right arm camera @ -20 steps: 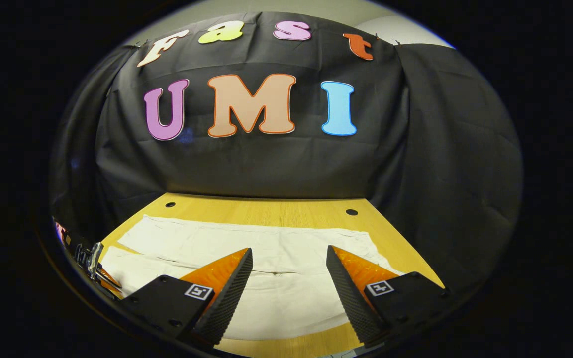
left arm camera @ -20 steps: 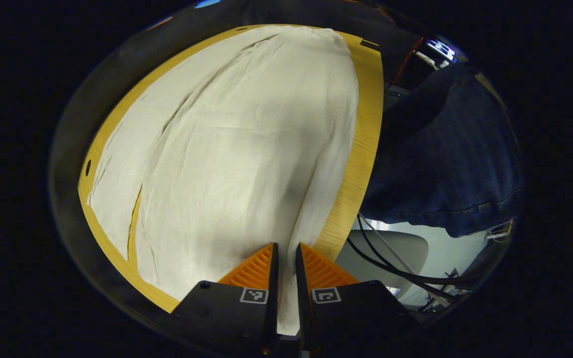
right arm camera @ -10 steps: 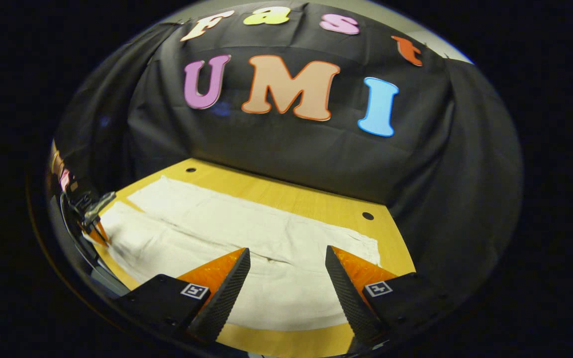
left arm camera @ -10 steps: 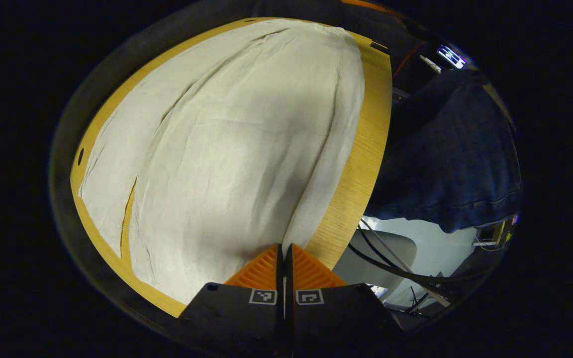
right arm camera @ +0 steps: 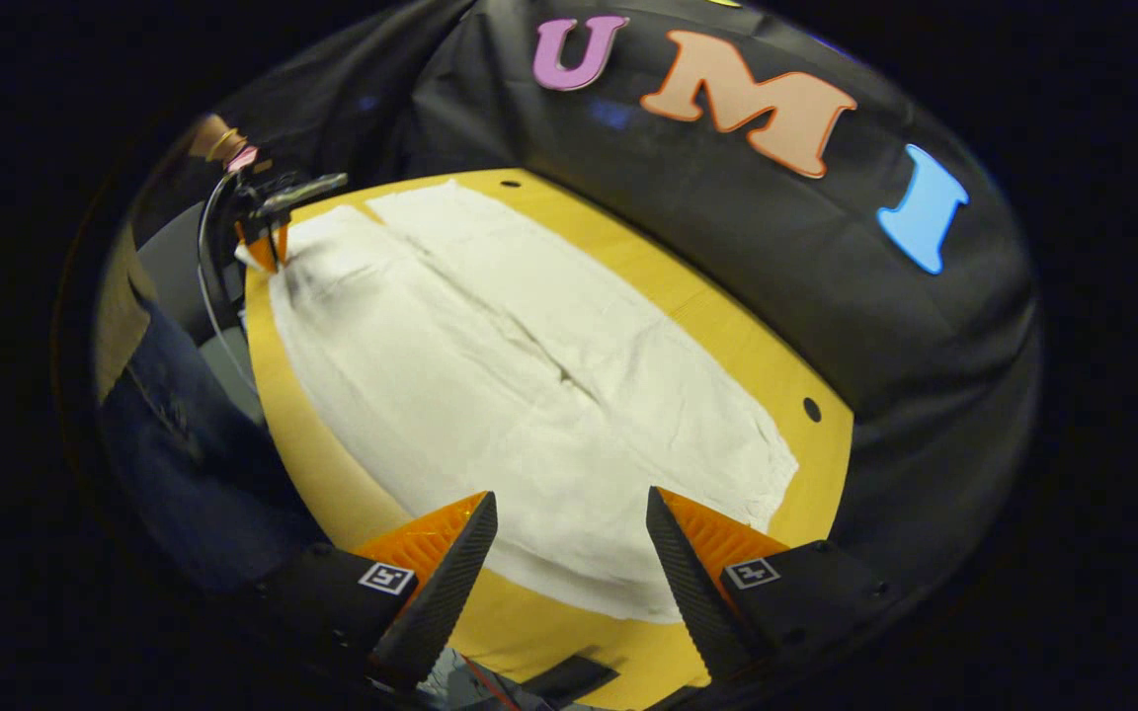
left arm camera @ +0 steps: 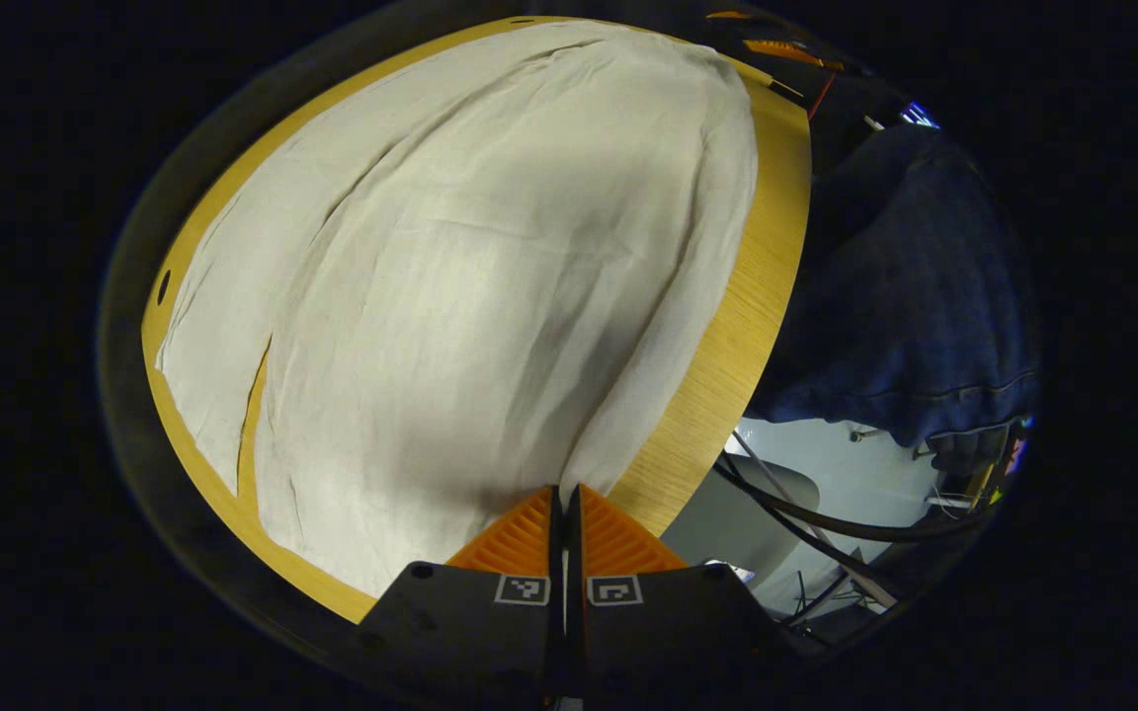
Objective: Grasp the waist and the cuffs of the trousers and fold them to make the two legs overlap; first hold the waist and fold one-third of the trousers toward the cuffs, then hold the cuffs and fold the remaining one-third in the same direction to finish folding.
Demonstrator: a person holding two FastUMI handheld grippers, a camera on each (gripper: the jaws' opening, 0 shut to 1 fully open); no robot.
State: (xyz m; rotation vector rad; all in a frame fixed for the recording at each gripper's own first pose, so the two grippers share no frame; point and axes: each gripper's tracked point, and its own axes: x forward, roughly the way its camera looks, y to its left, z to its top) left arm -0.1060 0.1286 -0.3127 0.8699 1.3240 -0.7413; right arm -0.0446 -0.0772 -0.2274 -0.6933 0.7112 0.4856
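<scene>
left gripper pinching trousers edge

The trousers are pale cream cloth, spread flat and lengthwise over the wooden table, lightly creased. The two legs lie side by side with a narrow slit of wood between them near one end. One corner is pinched and lifted slightly.

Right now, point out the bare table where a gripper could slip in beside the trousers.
The trousers cover most of the wooden table. Bare strips: along the near edge by the open right gripper, along the person-side edge, and the far strip by the booth wall. The corner where the left gripper pinches the cloth is crowded.
</scene>
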